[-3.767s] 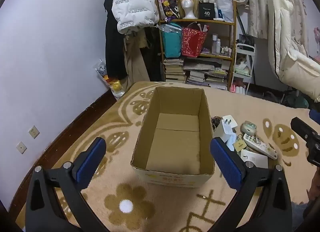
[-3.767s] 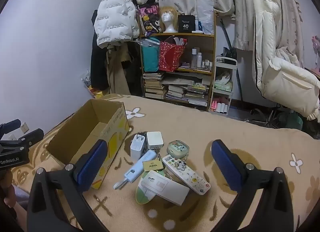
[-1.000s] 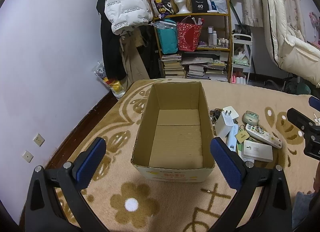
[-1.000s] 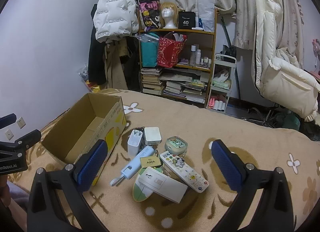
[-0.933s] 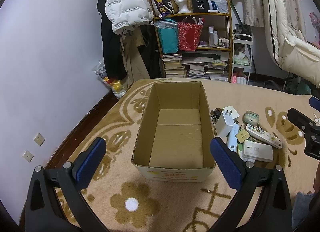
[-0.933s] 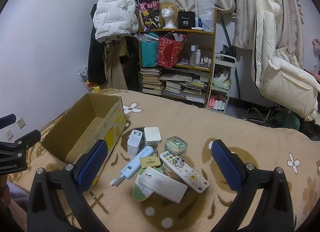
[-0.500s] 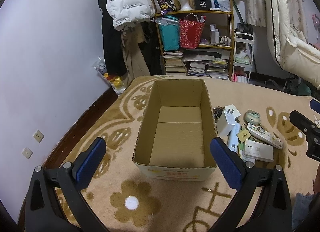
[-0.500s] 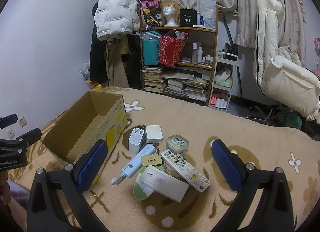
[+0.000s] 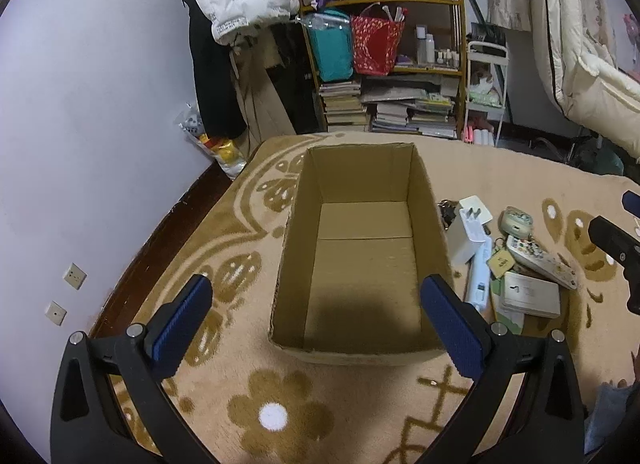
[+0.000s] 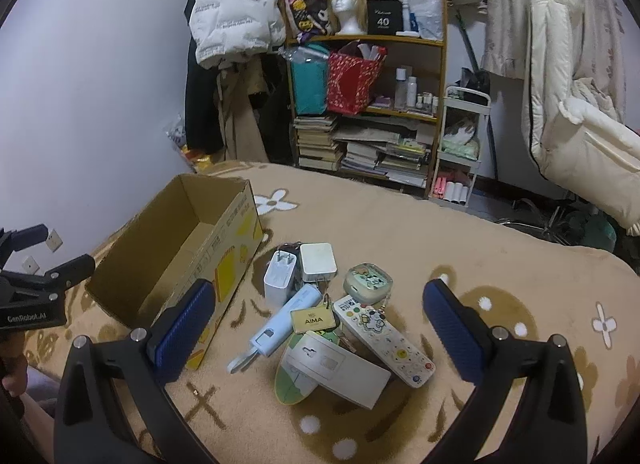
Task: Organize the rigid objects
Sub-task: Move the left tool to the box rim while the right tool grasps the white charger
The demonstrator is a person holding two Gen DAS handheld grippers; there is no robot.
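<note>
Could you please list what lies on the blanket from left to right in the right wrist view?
Cardboard box → white charger → gold AIMA tag → cartoon earbud case → right gripper's right pad.

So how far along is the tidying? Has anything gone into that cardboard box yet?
Nothing looks done: the open brown cardboard box is empty. Nothing is in hand either; the left tool and right tool are both open. All is left: the white plug charger, pale blue stick-shaped device, white cartoon-sticker remote and flat white box lie piled on the tan rug beside it.
</note>
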